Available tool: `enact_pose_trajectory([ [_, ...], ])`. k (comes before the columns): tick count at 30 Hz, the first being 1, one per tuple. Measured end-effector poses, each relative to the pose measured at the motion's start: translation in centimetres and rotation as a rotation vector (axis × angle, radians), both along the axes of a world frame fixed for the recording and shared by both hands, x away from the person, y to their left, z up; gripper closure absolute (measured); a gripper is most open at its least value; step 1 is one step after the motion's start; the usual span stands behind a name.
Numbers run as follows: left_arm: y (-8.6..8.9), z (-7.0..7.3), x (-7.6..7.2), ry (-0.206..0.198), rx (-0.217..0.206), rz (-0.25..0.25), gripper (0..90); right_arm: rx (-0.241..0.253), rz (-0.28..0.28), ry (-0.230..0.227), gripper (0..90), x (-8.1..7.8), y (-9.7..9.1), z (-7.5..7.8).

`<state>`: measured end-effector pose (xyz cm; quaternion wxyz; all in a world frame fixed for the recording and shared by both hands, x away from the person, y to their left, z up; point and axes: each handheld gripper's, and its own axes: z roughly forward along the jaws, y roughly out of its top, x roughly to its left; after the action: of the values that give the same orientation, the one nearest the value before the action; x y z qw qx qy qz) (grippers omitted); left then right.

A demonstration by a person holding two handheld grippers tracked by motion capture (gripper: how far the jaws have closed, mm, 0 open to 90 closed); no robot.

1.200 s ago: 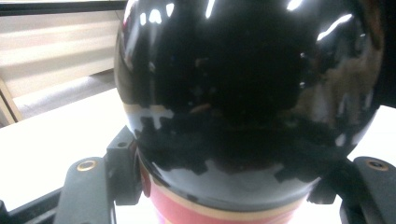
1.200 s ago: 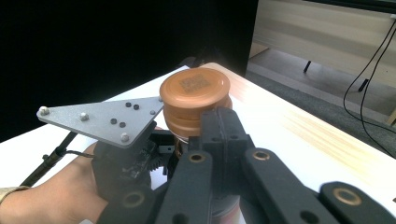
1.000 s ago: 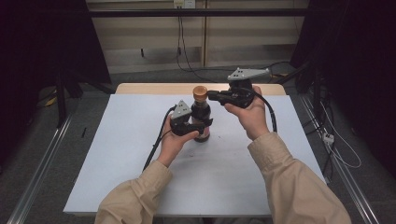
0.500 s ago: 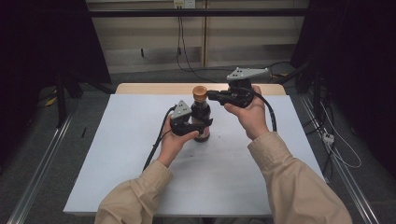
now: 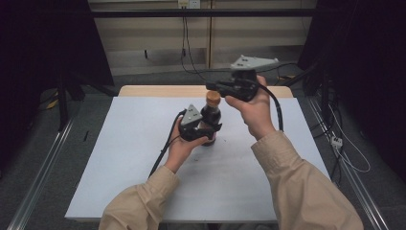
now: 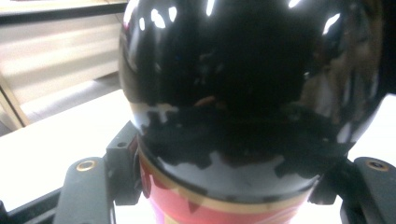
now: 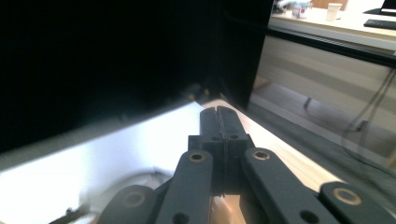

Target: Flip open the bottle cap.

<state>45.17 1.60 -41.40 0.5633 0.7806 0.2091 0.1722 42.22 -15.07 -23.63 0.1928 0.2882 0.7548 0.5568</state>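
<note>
A dark glossy bottle (image 5: 211, 116) with a tan cap (image 5: 213, 98) and a red and gold label stands upright on the white table top (image 5: 119, 158). My left gripper (image 5: 207, 132) is shut on its lower body from the left. In the left gripper view the bottle (image 6: 247, 93) looms close, and the left gripper (image 6: 233, 179) clamps it just above the label. My right gripper (image 5: 210, 86) hovers just above the cap, pointing left, apart from it. In the right gripper view the right gripper (image 7: 218, 113) has its jaws pressed together with nothing between them.
The white table top has a wooden strip (image 5: 158, 90) along its far edge. Metal rails (image 5: 43, 167) run along both sides on the floor. Cables (image 5: 352, 158) lie to the right. Dark curtains hang at the back corners.
The right gripper has risen slightly and now sits higher over the cap. The left hand and the bottle have shifted a little to the right.
</note>
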Motion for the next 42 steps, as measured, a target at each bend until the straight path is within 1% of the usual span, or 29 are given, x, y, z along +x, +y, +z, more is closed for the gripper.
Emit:
enact_pose_trajectory([
  [1, -0.2, 0.1, -0.1, -0.003, 0.011, 0.006, 30.5, -0.037, 0.002, 0.000, 90.0, -0.1, 0.8, 0.7],
  [2, -0.3, 0.2, 0.0, 0.006, 0.014, 0.009, 30.3, -0.042, 0.002, -0.004, 90.0, -0.2, 1.1, 1.1],
  [3, -0.2, 0.1, 0.0, 0.017, 0.001, 0.011, 30.2, -0.037, -0.007, -0.016, 90.0, -0.3, 1.1, 1.4],
  [4, 0.0, 0.0, 0.1, 0.021, -0.016, 0.033, 30.2, -0.050, -0.016, -0.022, 90.0, -0.4, 0.9, 1.5],
  [5, 0.6, 0.0, 0.5, 0.058, -0.024, -0.017, 30.2, -0.054, -0.019, -0.014, 90.0, -0.4, 0.6, 1.4],
  [6, 0.9, -0.1, 0.5, 0.059, -0.028, -0.014, 30.2, -0.054, -0.031, -0.007, 90.0, -0.4, 0.0, 1.0],
  [7, 0.9, -0.2, 0.5, 0.056, -0.047, 0.017, 30.2, -0.060, -0.036, 0.001, 90.0, -0.4, -0.3, 0.7],
  [8, 0.9, -0.2, 0.5, 0.055, -0.050, 0.030, 30.1, -0.048, -0.048, 0.008, 90.0, -0.4, -0.9, 0.3],
  [9, 1.0, -0.2, 0.5, 0.059, -0.053, 0.024, 30.1, -0.038, -0.050, 0.010, 90.0, -0.4, -1.2, 0.1],
  [10, 1.0, -0.2, 0.6, 0.062, -0.052, 0.016, 30.1, -0.047, -0.056, 0.014, 90.0, -0.3, -1.5, -0.2],
  [11, 1.1, -0.3, 0.6, 0.066, -0.058, 0.017, 30.1, -0.041, -0.057, 0.016, 90.0, -0.3, -1.7, -0.4],
  [14, 1.1, -0.3, 0.7, 0.071, -0.065, 0.020, 30.0, -0.042, -0.048, 0.024, 90.0, -0.3, -1.8, -0.8],
  [16, 1.2, -0.3, 0.7, 0.072, -0.062, 0.013, 30.0, -0.047, -0.042, 0.029, 90.0, -0.3, -1.7, -1.2],
  [18, 1.1, -0.3, 0.7, 0.070, -0.061, 0.017, 29.9, -0.045, -0.038, 0.033, 90.0, -0.3, -1.8, -1.4],
  [21, 1.2, -0.3, 0.8, 0.074, -0.066, 0.016, 29.8, -0.030, -0.037, 0.044, 90.0, -0.3, -2.2, -2.0],
  [24, 1.3, -0.3, 0.9, 0.082, -0.072, 0.020, 29.8, -0.025, -0.039, 0.058, 90.0, -0.2, -2.5, -2.6],
  [28, 1.4, -0.4, 0.9, 0.085, -0.075, 0.018, 29.8, -0.024, -0.044, 0.059, 90.0, -0.2, -2.6, -2.8],
  [30, 1.4, -0.4, 0.9, 0.085, -0.075, 0.019, 29.7, -0.033, -0.044, 0.061, 90.0, -0.2, -2.6, -2.9],
  [34, 1.4, -0.4, 0.9, 0.085, -0.074, 0.017, 29.7, -0.033, -0.048, 0.064, 90.0, -0.2, -2.9, -3.0],
  [38, 1.5, -0.4, 1.0, 0.090, -0.078, 0.018, 29.6, -0.050, -0.044, 0.085, 90.0, -0.2, -3.0, -3.7],
  [42, 1.5, -0.4, 1.0, 0.091, -0.081, 0.018, 29.6, -0.070, -0.047, 0.095, 90.0, 0.0, -3.0, -4.4],
])
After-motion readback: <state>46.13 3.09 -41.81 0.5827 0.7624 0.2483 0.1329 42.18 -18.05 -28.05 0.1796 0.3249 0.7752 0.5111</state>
